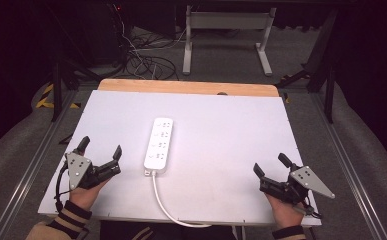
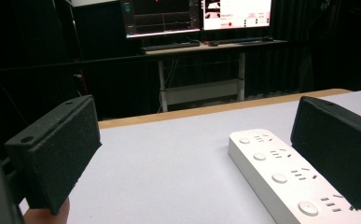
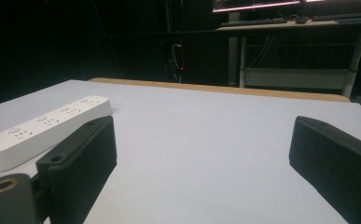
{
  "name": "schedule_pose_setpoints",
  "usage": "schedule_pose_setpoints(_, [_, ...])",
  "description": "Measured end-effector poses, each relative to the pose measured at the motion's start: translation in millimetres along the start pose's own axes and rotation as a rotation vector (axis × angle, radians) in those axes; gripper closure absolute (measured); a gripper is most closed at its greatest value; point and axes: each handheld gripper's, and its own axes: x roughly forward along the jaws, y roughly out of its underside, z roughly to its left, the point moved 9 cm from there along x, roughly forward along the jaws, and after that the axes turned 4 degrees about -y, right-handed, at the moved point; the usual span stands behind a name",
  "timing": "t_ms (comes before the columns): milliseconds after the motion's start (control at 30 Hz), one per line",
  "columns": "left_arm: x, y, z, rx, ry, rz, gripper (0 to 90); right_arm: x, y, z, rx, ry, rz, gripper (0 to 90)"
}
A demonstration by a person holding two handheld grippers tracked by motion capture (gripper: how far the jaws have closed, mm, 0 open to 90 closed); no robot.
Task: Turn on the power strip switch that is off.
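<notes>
A white power strip (image 1: 159, 143) with several sockets and buttons lies lengthwise in the middle of the white table (image 1: 221, 130), its white cable (image 1: 167, 207) running off the near edge. My left gripper (image 1: 100, 147) rests near the table's left front, open and holding nothing, a short way left of the strip. In the left gripper view the power strip (image 2: 281, 172) lies beside the right jaw. My right gripper (image 1: 271, 165) sits open at the right front, well away from the strip. The power strip (image 3: 43, 128) lies at the left of the right gripper view.
The table's far edge is a wooden strip (image 1: 186, 87). Beyond it stand a desk frame (image 1: 226, 37) and tangled floor cables (image 1: 146, 60). Metal rails (image 1: 41, 150) flank the table. A desk with monitors (image 2: 197, 14) stands behind.
</notes>
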Motion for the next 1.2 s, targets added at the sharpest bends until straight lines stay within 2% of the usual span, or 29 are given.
schedule_pose_setpoints(267, [-0.5,-0.2,0.1,-0.001,0.001,-0.002,1.9,0.7,0.1,0.0,0.001,-0.001,0.001,8.3])
schedule_pose_setpoints(467, [-0.9,-2.7,-1.2,-0.029,0.027,-0.011,2.1,0.1,-0.1,0.1,0.001,-0.002,0.0,8.3])
schedule_pose_setpoints(567, [-0.5,-3.1,-4.6,-0.029,0.036,0.006,3.5,0.0,-0.4,0.0,-0.001,-0.004,-0.001,8.3])
schedule_pose_setpoints(767, [-3.1,-6.0,-9.5,-0.032,0.084,-0.002,4.1,-0.3,-0.2,0.3,0.002,-0.004,0.001,8.3])
schedule_pose_setpoints(900, [-4.5,-7.5,-10.9,-0.036,0.119,-0.002,9.1,-0.7,-0.3,0.2,0.003,-0.004,0.001,8.3])
schedule_pose_setpoints(1200, [-6.4,-9.5,-14.0,-0.045,0.168,0.009,14.3,-0.5,-0.1,0.4,0.001,-0.005,0.002,8.3])
